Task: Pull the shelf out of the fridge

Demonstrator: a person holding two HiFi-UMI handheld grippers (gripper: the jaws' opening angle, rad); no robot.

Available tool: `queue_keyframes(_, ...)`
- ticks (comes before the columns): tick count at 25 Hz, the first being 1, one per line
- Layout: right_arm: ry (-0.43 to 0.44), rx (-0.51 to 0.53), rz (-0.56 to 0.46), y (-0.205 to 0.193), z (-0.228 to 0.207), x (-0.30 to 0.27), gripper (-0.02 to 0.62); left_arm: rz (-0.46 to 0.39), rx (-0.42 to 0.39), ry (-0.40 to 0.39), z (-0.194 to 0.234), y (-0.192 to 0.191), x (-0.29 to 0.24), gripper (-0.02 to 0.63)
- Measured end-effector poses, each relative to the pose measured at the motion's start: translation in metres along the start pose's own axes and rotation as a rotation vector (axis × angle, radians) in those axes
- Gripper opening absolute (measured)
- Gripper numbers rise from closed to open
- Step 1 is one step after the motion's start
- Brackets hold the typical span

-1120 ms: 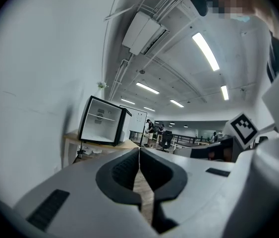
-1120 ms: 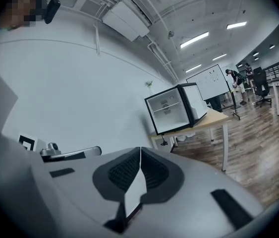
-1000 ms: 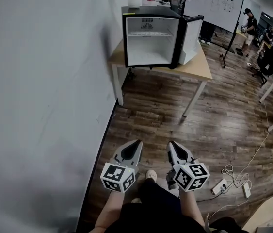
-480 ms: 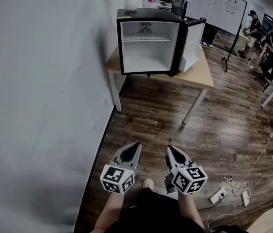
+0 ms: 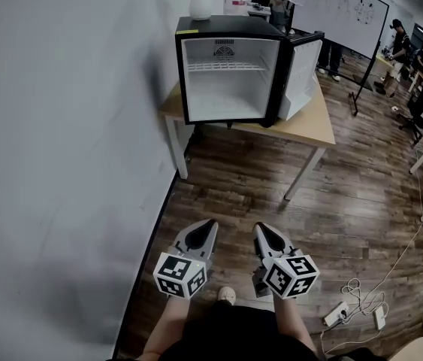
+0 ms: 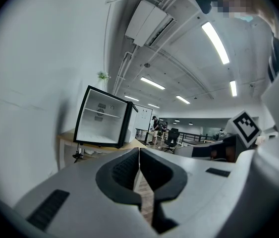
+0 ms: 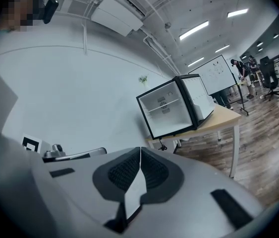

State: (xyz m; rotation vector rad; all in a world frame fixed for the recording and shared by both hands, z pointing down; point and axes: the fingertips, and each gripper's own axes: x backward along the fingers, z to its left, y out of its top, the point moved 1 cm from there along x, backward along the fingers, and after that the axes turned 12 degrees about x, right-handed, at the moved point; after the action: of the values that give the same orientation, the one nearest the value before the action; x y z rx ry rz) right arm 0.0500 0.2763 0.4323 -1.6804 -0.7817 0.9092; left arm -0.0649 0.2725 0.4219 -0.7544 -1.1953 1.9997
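While the left tool (image 5: pixel 208 225) and right tool (image 5: pixel 261 229) hang low w/ jaws together, both empty, the shelf (image 5: pixel 226 67) sits inside the open fridge (image 5: pixel 230 28) (upper part) on the worktop (image 5: pixel 318 120), well ahead.

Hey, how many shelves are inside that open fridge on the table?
1. A single wire shelf spans the upper part of the fridge interior; no other shelf shows below it.
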Motion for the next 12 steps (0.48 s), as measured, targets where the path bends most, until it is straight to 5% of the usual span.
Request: queue_keyframes(12, 0.028, -0.02, 0.005, -0.005, -0.032, -0.018, -0.008, -0.02, 0.005, 0.03, 0.005, -0.003, -0.04, 0.006)
